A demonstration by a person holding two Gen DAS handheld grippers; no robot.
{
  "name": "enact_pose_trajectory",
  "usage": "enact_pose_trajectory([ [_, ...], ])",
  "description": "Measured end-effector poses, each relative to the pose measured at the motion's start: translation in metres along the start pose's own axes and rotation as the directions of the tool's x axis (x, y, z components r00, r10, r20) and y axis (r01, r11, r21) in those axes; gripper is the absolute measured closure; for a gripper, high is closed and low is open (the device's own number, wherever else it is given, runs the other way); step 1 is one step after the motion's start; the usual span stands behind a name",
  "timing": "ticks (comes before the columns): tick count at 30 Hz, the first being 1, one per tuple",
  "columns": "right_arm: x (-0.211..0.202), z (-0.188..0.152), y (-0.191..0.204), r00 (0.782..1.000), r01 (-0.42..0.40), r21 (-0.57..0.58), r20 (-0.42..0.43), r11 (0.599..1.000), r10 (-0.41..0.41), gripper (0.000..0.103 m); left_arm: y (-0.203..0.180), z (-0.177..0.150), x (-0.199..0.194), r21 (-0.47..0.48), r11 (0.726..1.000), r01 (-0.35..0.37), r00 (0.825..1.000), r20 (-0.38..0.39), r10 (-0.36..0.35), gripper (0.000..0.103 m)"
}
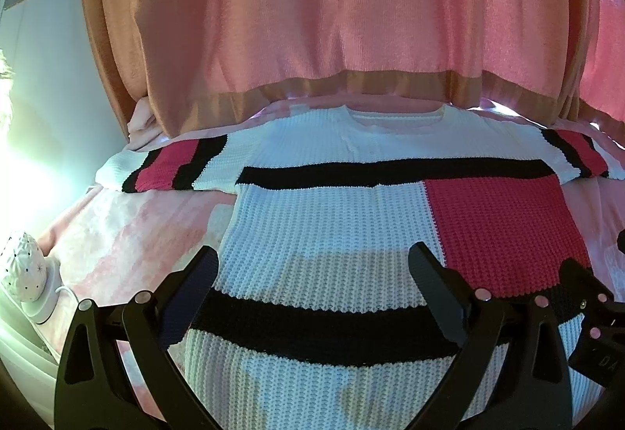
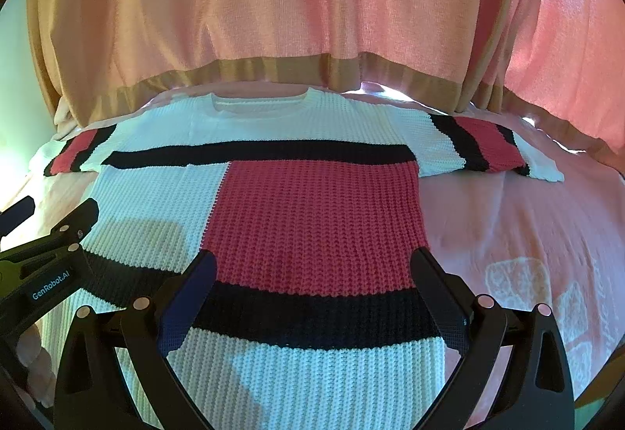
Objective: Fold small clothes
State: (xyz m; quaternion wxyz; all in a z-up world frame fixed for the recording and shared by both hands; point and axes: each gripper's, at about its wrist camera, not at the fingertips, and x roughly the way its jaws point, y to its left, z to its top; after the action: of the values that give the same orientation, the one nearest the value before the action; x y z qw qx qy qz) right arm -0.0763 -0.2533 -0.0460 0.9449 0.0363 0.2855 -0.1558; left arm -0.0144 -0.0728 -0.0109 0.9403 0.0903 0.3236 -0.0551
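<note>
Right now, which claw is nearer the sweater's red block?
Right. The right claw hovers open just below the red block; the left claw hovers open over the white panel beside it.

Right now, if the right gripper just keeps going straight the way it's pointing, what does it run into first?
Most likely the sweater: the open right gripper points low across its red panel. Beyond lies the curtain, though depth is hard to judge.

Knit sweater [image 1: 332,219] flat on pink bedspread [image 1: 129,234], left tool [image 1: 314,266] spread above hem
</note>
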Motion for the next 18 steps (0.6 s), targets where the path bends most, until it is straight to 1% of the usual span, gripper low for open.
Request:
enact_pose_trajectory([
  [18,0.0004,0.0000,0.0001,1.000,-0.002,-0.003,-0.002,1.000,0.002,0.005,0.0003,-0.0018,0.0006,0.001,1.000,0.000,1.000,0.005,0.000,0.007],
])
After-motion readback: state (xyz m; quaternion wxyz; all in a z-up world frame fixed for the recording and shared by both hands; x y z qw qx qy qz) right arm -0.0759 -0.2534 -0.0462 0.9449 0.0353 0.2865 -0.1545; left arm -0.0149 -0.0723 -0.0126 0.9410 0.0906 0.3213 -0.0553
